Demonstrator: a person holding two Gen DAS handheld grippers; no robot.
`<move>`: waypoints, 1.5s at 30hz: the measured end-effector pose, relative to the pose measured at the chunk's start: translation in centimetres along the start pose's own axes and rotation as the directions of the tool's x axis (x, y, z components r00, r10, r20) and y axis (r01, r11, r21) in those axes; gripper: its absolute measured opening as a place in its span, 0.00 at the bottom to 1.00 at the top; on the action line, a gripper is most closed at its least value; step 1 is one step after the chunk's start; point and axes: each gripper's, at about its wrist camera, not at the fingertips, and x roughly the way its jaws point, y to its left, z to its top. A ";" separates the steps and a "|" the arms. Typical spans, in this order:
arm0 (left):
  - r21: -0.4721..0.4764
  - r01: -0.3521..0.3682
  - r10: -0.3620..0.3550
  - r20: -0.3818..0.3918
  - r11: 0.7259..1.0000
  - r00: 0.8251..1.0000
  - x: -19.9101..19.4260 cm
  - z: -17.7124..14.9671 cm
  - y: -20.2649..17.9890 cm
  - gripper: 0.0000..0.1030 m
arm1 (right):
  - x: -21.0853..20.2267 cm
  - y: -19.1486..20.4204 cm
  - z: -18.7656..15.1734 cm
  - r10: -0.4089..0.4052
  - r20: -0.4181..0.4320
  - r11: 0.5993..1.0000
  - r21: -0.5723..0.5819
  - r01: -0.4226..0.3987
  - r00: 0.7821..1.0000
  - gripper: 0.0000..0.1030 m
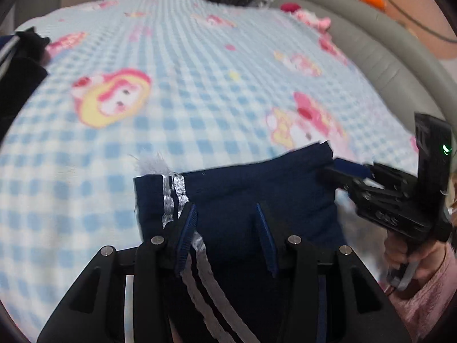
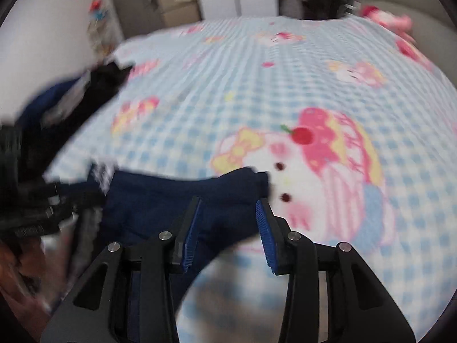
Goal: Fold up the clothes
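Observation:
A navy garment with silver-white side stripes [image 1: 245, 191] lies on the blue checked cartoon blanket [image 1: 177, 91]. My left gripper [image 1: 225, 214] is open, its fingers spread over the garment's near part, one beside the stripes. My right gripper [image 1: 337, 168] shows at the right of the left wrist view, touching the garment's right corner. In the right wrist view the right gripper [image 2: 228, 208] is open, its fingers over the navy garment's [image 2: 160, 200] folded edge. The left gripper shows there blurred at the left edge [image 2: 31, 205].
A pile of dark clothes [image 2: 68, 103] lies at the blanket's left side and also shows in the left wrist view [image 1: 20, 65]. A grey padded bed edge [image 1: 380, 48] runs along the right. Pink plush items [image 1: 311, 18] lie at the far right corner.

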 end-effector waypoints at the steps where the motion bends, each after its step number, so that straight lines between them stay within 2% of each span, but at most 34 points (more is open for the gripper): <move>1: 0.004 -0.002 0.002 -0.005 1.000 1.000 0.3 0.3 0.2 0.43 | 1.0 -0.8 0.1 -0.025 -0.026 0.999 0.025 0.026 0.999 0.38; 3: 0.009 -0.004 0.004 -0.013 1.000 1.000 0.9 1.0 0.7 0.43 | 2.2 -2.6 0.4 -0.046 -0.057 0.995 0.091 0.051 0.997 0.38; 6: -0.073 0.029 -0.028 0.017 0.997 0.999 0.0 1.8 1.8 0.43 | 2.5 -4.7 0.8 -0.020 -0.059 0.983 0.182 0.030 0.998 0.38; 10: -0.074 0.099 -0.088 0.140 0.992 0.986 -3.6 0.6 -0.1 0.45 | -0.3 -4.1 0.4 -0.018 0.004 0.980 0.199 0.017 1.000 0.38; 15: -0.012 -0.032 0.034 0.164 0.999 0.986 -8.1 -4.3 -3.5 0.46 | -4.9 -1.2 -1.9 0.048 0.061 0.982 0.182 -0.058 0.997 0.39; 18: -0.032 -0.026 0.031 0.162 0.999 0.986 -10.2 -7.3 -4.1 0.46 | -7.6 1.6 -4.8 0.096 0.066 0.983 0.153 -0.105 0.993 0.40; 22: -0.022 -0.038 0.041 0.128 0.999 0.991 -10.3 -10.5 -5.0 0.47 | -9.8 4.9 -8.8 0.123 0.041 0.987 0.098 -0.126 0.992 0.40; 24: -0.033 -0.076 0.078 0.083 0.997 0.993 -9.2 -11.4 -5.2 0.47 | -10.2 6.3 -10.6 0.113 0.024 0.991 0.062 -0.114 0.993 0.40; 28: -0.024 -0.139 0.140 0.041 0.990 0.989 -8.2 -12.9 -5.2 0.47 | -10.3 7.5 -12.4 0.091 -0.010 0.995 0.030 -0.091 0.996 0.40; 29: -0.021 -0.152 0.153 0.034 0.988 0.988 -8.0 -13.3 -5.2 0.47 | -10.5 7.6 -12.8 0.096 -0.009 0.995 0.036 -0.095 0.995 0.40; 31: 0.013 -0.224 0.224 0.015 0.974 0.974 -7.1 -14.0 -5.4 0.47 | -10.3 7.3 -13.3 0.083 -0.013 0.996 0.042 -0.083 0.996 0.40; 34: 0.047 -0.260 0.261 -0.006 0.964 0.965 -6.0 -14.6 -5.5 0.51 | -9.6 6.8 -14.0 0.051 -0.040 0.998 0.043 -0.049 0.998 0.40; 36: 0.038 -0.260 0.260 0.001 0.965 0.966 -6.5 -14.5 -5.6 0.51 | -8.7 6.2 -14.4 0.033 -0.072 0.998 0.049 -0.030 0.997 0.40; 38: 0.020 -0.253 0.253 0.023 0.967 0.967 -7.5 -14.4 -5.7 0.51 | -9.2 5.9 -14.5 0.035 -0.060 0.997 0.065 -0.031 0.998 0.40; 40: -0.019 -0.211 0.212 0.065 0.977 0.975 -9.1 -14.2 -5.6 0.49 | -10.0 5.7 -14.4 0.028 -0.036 0.997 0.073 -0.025 0.999 0.40; 42: -0.062 -0.127 0.132 0.083 0.990 0.988 -10.0 -14.5 -5.5 0.49 | -10.8 5.7 -14.4 0.038 0.000 0.996 0.076 -0.037 0.999 0.42; 43: -0.067 -0.109 0.115 0.085 0.992 0.990 -10.1 -14.7 -5.6 0.49 | -10.9 5.8 -14.4 0.050 0.006 0.996 0.073 -0.051 0.999 0.43; 45: -0.043 -0.126 0.128 0.065 0.991 0.990 -9.4 -15.3 -6.1 0.49 | -10.7 6.4 -14.5 0.065 -0.002 0.996 0.059 -0.064 0.998 0.43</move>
